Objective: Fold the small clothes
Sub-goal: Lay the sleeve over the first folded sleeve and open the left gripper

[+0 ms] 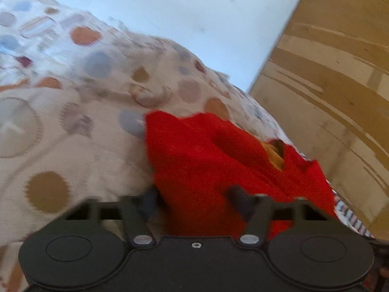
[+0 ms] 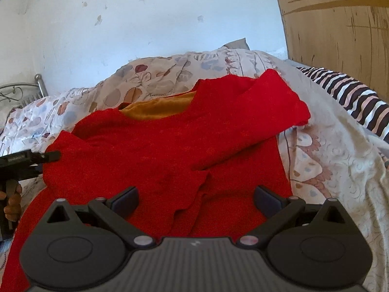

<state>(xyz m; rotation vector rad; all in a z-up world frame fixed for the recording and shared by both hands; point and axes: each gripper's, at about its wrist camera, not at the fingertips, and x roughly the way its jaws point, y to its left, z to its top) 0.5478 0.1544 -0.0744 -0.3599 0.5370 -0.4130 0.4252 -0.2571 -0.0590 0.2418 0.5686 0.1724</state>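
A patterned bedspread (image 2: 328,160), striped cloth (image 2: 359,99) and wooden wardrobe (image 2: 340,36).

From my remote station, a home bedroom: a patterned quilt (image 2: 170,73) covers the bed, a metal bed frame (image 2: 14,92) at its left end, a striped cloth (image 2: 352,97) to its right, a scuffed white wall (image 2: 145,24) behind, a wooden panel (image 2: 340,36) alongside.

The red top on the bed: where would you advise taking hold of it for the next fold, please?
Probably the sleeve lying across the red top. Come from the striped cloth side with the right gripper, whose jaws stand open; its cuff edge rests loose, clear of the left gripper.
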